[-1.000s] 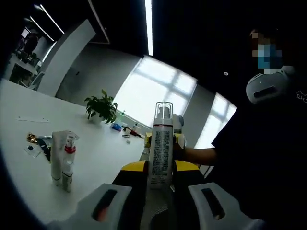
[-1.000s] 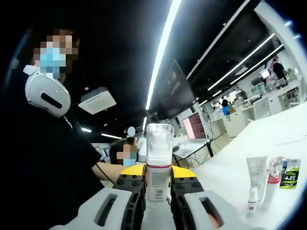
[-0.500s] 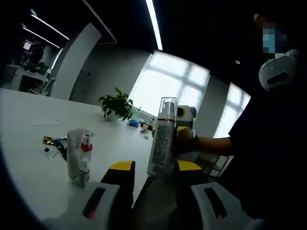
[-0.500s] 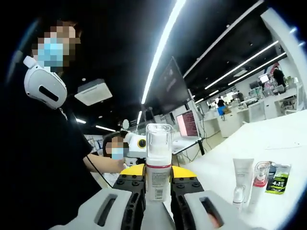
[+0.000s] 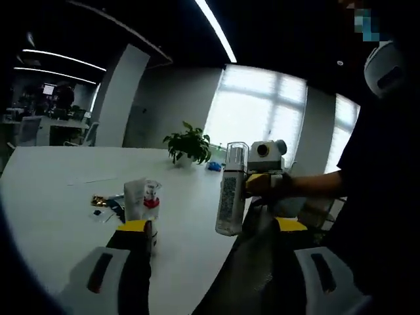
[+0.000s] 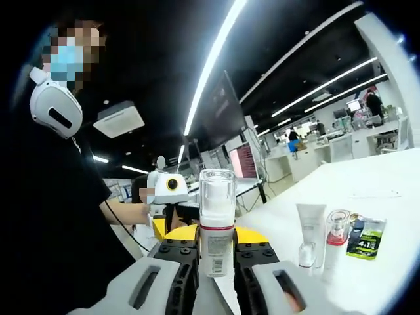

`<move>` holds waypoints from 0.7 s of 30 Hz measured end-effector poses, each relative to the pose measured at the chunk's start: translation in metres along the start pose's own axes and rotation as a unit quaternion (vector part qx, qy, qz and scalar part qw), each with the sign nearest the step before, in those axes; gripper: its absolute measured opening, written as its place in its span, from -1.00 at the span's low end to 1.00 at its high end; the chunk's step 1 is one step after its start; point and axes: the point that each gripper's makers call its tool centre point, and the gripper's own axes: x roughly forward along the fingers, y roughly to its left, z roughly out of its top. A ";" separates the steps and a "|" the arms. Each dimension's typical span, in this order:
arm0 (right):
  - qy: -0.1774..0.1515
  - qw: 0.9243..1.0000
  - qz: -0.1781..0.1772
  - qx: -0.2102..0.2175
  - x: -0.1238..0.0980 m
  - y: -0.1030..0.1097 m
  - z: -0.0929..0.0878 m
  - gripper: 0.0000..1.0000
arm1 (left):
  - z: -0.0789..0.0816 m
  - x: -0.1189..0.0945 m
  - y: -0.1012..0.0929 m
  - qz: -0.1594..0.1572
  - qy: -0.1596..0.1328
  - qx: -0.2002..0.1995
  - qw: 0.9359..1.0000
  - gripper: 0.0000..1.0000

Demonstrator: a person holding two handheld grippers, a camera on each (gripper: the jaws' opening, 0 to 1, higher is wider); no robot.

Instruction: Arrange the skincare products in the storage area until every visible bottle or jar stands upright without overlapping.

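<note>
Two tools are held above a white tabletop (image 5: 59,190) in an open office. In the right gripper view, the right tool (image 6: 213,266) is closed on a white pump bottle (image 6: 216,230), which is clamped low on its body between the black jaws. The bottle stands upright in the grip, with a clear cap on top, a thin red band beneath the cap, and printed text on its label. The same bottle (image 5: 231,190) is seen in the left gripper view, lifted clear of the tabletop and gripped from the far side by the right tool (image 5: 262,184), which comes in from the right of that view.

The left tool (image 5: 213,252) is spread wide, with its jaws well apart at the bottom of the left gripper view; nothing is held between them. The bottle hangs beyond and above the gap, and no contact with the left jaws can be made out.

On the tabletop, a white tube (image 6: 308,233) is stood on its cap, and a small bottle with a red collar and clear cap (image 6: 337,230) is placed just beside it. A dark green sachet (image 6: 365,237) is laid flat near them. A potted plant (image 5: 190,144) is set farther back on the tabletop in the left gripper view, before bright windows. A person in dark clothing is seen at the edge of both views.
</note>
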 end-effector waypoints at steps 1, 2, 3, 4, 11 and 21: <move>0.006 1.000 -0.001 -0.002 -0.001 -0.004 -0.002 -0.81 | -0.001 -0.001 0.003 0.009 0.002 0.002 1.000 0.43; 0.009 1.000 -0.003 -0.004 -0.001 -0.007 -0.003 -0.81 | -0.001 -0.002 0.005 0.015 0.002 0.004 1.000 0.46; 0.012 1.000 -0.003 -0.005 -0.002 -0.010 -0.005 -0.81 | -0.001 -0.004 0.010 0.028 0.002 0.004 1.000 0.52; 0.014 1.000 -0.003 -0.007 -0.002 -0.013 -0.006 -0.81 | -0.001 -0.004 0.012 0.033 0.001 0.005 0.999 0.58; 0.044 0.998 -0.013 -0.033 -0.001 -0.036 -0.021 -0.81 | -0.007 -0.012 0.035 0.090 0.017 0.020 0.996 0.79; 0.087 0.993 -0.042 -0.069 -0.006 -0.081 -0.048 -0.81 | -0.008 -0.022 0.061 0.159 0.013 0.013 0.987 0.98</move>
